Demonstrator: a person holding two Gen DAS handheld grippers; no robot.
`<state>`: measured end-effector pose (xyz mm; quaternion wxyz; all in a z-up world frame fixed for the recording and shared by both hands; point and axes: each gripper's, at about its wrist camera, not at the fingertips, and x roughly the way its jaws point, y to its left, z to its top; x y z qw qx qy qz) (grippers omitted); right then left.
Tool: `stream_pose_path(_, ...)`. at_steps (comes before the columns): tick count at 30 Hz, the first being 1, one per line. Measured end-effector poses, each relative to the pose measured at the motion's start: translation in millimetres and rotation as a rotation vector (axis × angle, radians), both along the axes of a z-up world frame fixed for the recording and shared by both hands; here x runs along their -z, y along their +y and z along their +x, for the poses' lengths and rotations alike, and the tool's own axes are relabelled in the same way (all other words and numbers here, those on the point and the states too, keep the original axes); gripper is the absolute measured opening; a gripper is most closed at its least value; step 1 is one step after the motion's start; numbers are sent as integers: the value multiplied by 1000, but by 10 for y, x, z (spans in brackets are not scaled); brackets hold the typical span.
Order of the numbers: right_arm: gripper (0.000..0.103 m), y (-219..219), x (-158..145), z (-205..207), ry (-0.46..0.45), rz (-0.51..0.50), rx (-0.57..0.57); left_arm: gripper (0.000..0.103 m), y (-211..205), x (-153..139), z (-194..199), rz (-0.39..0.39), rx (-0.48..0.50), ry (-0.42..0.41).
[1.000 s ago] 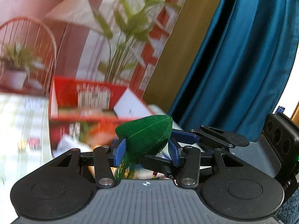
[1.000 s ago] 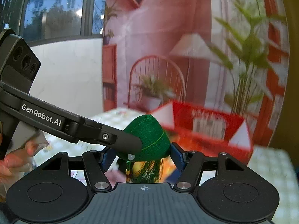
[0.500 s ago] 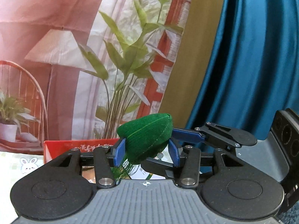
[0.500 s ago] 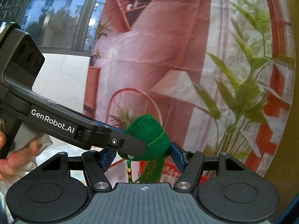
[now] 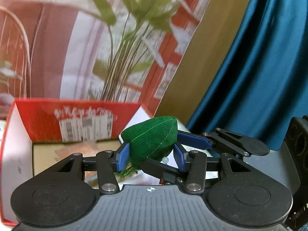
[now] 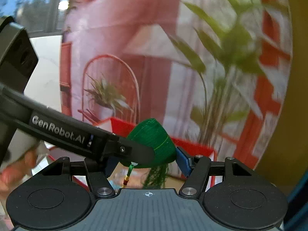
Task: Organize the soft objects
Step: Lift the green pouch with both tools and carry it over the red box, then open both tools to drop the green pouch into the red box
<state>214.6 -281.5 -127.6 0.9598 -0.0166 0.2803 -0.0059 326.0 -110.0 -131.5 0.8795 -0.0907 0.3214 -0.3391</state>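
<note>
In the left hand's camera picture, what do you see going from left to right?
Red box → green soft toy pinched in the left tool → the right tool's blue finger → blue curtain.

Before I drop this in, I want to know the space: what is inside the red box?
Inside the red box there is a brown floor and blurred pale and orange shapes. The green plush and both tools, left tool and right tool, cover the rest.
</note>
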Motion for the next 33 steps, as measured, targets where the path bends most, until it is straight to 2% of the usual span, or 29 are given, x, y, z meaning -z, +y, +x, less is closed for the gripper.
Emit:
stream_pose_path(3, 61, -30, 177, -3, 37, 2, 22, 52, -28, 101, 7, 32, 3, 23)
stream_pose_path(8, 61, -7, 329, -48, 82, -1, 55, 53, 68, 77, -8, 74, -30, 15)
stream_pose_path(16, 62, 27, 331, -204, 110, -14, 82, 53, 362, -55, -125, 117, -86, -4)
stream_pose_path(26, 62, 180, 342, -483, 151, -31, 41, 53, 606, -10, -417, 142, -98, -2)
stream_pose_path(33, 55, 328, 304, -564, 183, -64, -15, 53, 658, 37, -535, 155, -100, -7)
